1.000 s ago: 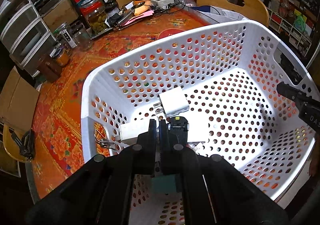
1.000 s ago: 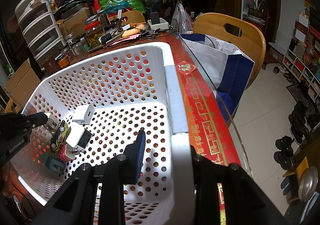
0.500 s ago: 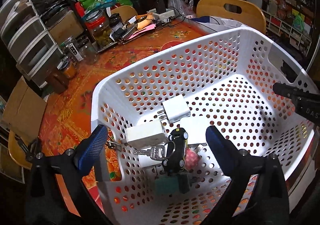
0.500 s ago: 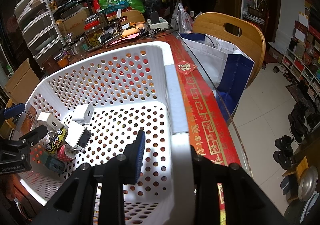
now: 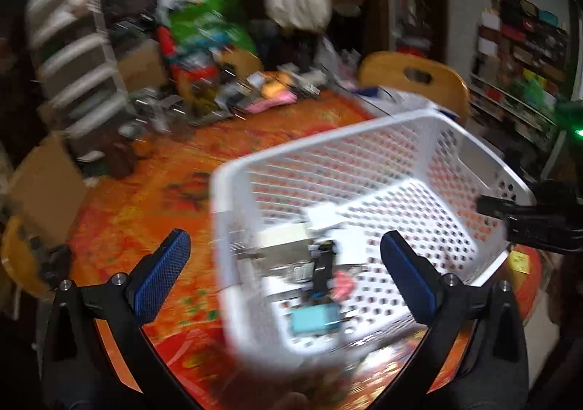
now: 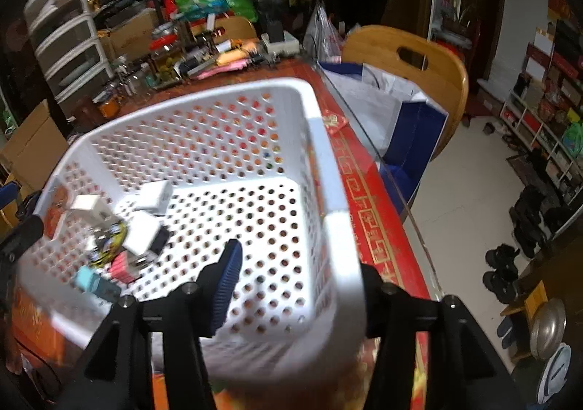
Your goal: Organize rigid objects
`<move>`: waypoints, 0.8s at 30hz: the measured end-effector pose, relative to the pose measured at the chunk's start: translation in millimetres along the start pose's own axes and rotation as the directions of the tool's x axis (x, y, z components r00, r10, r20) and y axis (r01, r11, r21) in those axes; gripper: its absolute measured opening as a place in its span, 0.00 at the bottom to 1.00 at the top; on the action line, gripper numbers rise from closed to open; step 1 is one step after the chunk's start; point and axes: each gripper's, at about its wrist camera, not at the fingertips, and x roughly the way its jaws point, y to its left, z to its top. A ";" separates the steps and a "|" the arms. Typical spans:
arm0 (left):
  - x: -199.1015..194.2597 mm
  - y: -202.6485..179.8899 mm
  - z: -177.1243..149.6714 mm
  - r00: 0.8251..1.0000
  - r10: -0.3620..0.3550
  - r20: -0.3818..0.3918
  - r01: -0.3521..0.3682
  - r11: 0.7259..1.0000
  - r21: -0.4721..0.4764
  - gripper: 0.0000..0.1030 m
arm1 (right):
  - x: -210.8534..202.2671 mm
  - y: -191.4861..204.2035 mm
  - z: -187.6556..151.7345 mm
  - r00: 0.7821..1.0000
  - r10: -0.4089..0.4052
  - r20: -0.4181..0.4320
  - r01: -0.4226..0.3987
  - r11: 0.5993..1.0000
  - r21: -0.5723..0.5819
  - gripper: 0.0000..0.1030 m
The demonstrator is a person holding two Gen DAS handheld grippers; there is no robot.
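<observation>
**Inspector A:** Left hand-held gripper [image 5: 284,264]: jaws spread wide, nothing between the blue pads [image 5: 162,277]. It hangs above the near left corner of the white basket [image 5: 218,213], one pad over the counter [image 5: 145,191], the other over the basket's interior.

**Inspector B:** Right hand-held gripper [image 6: 297,286]: pinching the basket's near right wall [image 6: 339,246], one finger inside [image 6: 227,277], the other outside and largely hidden behind the rim.

**Inspector A:** Contents sit in the basket's left part, below and ahead of the left gripper: white chargers [image 6: 155,196], a toy car [image 6: 109,240], a pink item [image 6: 122,266], a teal block [image 6: 91,280]. The left view is motion-blurred; finer detail cannot be told.

**Inspector B:** They lie well apart from the right gripper, across the perforated floor. Beyond the basket: cluttered jars and bottles [image 6: 164,63], a wooden chair [image 6: 411,71], a blue-and-white bag [image 6: 400,118].
</observation>
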 end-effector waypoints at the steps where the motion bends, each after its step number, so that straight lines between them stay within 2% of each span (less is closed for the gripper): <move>1: -15.2 6.3 -4.4 0.999 0.031 0.039 -0.031 0.999 -0.010 1.00 | -14.4 5.5 -4.9 0.999 -0.005 0.034 0.005 1.000 -0.010 0.74; 2: -36.4 15.0 -12.6 0.994 0.062 0.086 -0.059 0.998 -0.027 1.00 | -36.1 13.7 -12.8 0.996 -0.009 0.087 0.011 1.000 -0.023 0.86; 3: -51.5 21.7 -19.0 0.991 0.075 0.113 -0.070 0.997 -0.041 1.00 | -53.7 19.6 -19.7 0.991 0.002 0.131 0.001 1.000 -0.028 0.90; 6: -99.6 46.2 -43.2 0.982 0.094 0.163 -0.078 0.992 -0.100 1.00 | -105.6 37.5 -44.7 0.969 0.041 0.244 -0.032 0.999 -0.040 0.97; 10: -155.4 75.0 -78.3 0.977 0.079 0.200 -0.044 0.984 -0.172 1.00 | -165.7 58.6 -81.1 0.937 0.044 0.348 -0.028 0.998 -0.049 0.97; 14: -205.0 85.2 -115.7 0.972 0.109 0.208 -0.066 0.977 -0.203 1.00 | -211.2 81.4 -124.4 0.912 0.098 0.399 -0.067 0.994 -0.091 0.99; 19: -229.7 72.0 -136.9 0.977 0.051 0.207 -0.010 0.982 -0.191 1.00 | -221.3 99.0 -146.2 0.932 0.068 0.357 -0.021 0.991 -0.135 0.99; 24: -213.0 41.7 -130.4 0.987 -0.006 0.163 0.033 0.986 -0.164 1.00 | -214.5 90.4 -146.6 0.937 0.072 0.342 -0.029 0.991 -0.128 0.99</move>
